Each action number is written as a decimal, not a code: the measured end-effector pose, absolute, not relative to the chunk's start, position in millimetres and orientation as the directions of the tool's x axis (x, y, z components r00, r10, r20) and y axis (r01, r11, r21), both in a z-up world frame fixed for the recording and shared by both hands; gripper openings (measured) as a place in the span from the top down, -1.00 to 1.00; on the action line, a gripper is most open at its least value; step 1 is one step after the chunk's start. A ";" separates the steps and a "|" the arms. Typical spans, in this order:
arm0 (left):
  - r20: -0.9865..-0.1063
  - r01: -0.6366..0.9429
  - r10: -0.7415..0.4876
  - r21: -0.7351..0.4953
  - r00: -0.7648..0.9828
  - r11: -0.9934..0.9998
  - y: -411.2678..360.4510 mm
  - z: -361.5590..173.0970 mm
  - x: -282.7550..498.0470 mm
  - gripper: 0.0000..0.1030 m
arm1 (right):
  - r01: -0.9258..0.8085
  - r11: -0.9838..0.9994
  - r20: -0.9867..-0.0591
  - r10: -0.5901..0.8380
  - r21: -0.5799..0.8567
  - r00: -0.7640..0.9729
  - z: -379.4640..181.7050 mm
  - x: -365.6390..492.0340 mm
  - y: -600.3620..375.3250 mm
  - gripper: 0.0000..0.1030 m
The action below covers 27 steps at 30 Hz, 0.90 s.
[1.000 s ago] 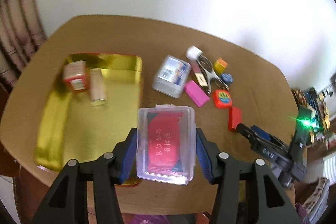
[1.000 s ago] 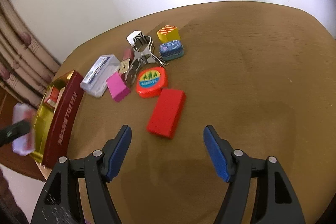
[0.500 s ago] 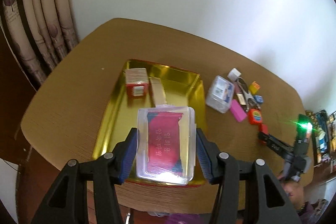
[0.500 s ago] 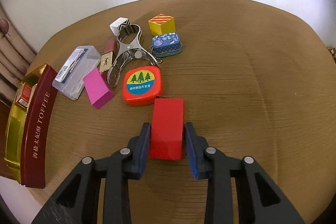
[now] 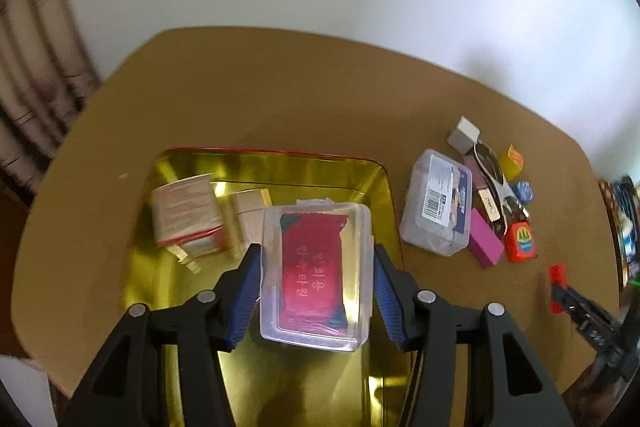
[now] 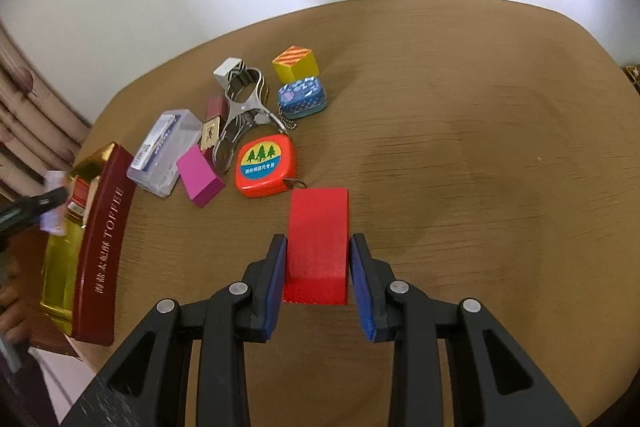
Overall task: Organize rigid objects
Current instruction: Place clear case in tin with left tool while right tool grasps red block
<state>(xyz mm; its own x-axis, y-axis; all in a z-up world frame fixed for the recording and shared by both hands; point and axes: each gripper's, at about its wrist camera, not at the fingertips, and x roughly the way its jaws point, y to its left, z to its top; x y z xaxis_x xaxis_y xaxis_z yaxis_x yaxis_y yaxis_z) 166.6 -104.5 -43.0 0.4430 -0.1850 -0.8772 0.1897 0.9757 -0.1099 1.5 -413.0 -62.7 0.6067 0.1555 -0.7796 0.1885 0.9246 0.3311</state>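
Roughly a third done, it seems: two small boxes (image 5: 188, 213) are already laid in the gold tin (image 5: 372, 183), a clear card case (image 5: 316, 275) is clamped in the left hand-held gripper (image 5: 316, 291) right above it, and a red block (image 6: 318, 239) is pinched by the right hand-held gripper (image 6: 318, 275). Ahead-left of that, eight or so bits are left scattered on the rounded wooden surface (image 6: 480, 131), backed by a plain white wall and curtains.

I see a brown wooden table (image 6: 460, 115). On it: gold tin tray (image 5: 280, 167) at 9 o'clock; clutter at 11, including tape measure (image 6: 266, 165), pink block (image 6: 200, 179), clear case (image 6: 166, 151).
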 end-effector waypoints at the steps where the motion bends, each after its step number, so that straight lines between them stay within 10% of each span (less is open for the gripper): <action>1: -0.886 0.173 -0.159 -0.091 0.436 0.981 -106.5 -49.2 172.6 -0.05 | 0.187 0.924 -0.776 0.157 0.335 0.611 -61.4 -0.2 -415.7 0.44; 27: -0.809 0.102 -0.195 -0.166 0.555 0.981 -73.3 -10.2 140.9 -0.13 | 0.123 0.927 -0.732 0.192 0.353 0.654 -31.3 -15.0 -410.7 0.44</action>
<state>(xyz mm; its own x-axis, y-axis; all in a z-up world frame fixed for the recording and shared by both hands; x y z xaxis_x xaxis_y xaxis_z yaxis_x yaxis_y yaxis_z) 140.9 -73.3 -10.2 0.5546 -0.1949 -0.8090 0.1024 0.9808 -0.1660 -15.0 -410.7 -31.3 0.6536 0.1918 -0.7321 0.1235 0.9274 0.3532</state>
